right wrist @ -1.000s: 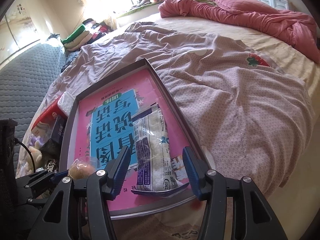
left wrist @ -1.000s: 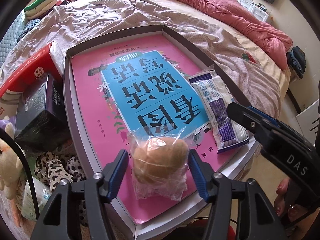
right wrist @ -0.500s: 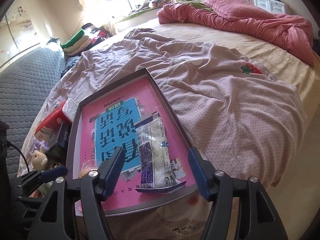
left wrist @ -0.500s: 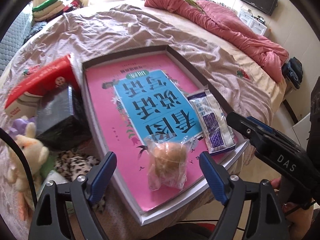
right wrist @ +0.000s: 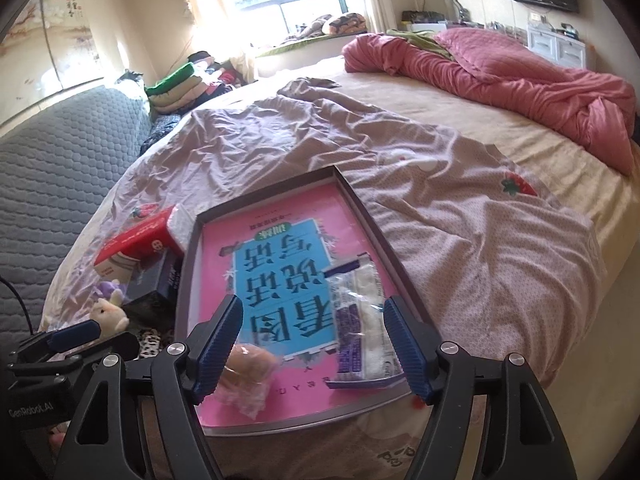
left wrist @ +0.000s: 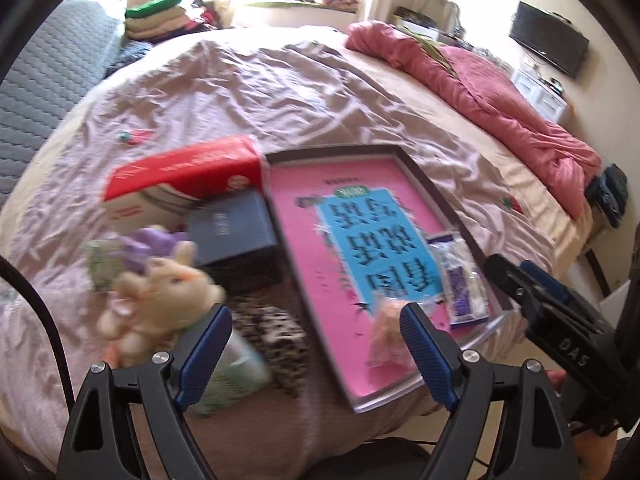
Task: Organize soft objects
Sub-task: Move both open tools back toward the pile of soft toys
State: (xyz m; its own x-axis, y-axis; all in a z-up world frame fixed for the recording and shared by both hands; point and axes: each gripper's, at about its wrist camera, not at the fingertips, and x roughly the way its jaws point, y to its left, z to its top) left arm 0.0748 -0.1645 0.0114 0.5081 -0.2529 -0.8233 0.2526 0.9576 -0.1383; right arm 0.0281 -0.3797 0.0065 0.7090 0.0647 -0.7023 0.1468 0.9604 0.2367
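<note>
1. My left gripper (left wrist: 316, 350) hung spread and empty; my right gripper's (right wrist: 312, 346) jaws had just been opening, nothing between them.
2. The bagged bun (right wrist: 248, 372) and snack packet (right wrist: 362, 320) lay sorted on the tray (right wrist: 360, 200).
3. The plush toy (left wrist: 160, 296) waited beside it, likely next.

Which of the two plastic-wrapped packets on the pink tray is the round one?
The bagged bun, lying at the tray's near left corner. It is a brown ball in a clear bag; the other, the long white and purple packet, is flat and lies by the right rim.
</note>
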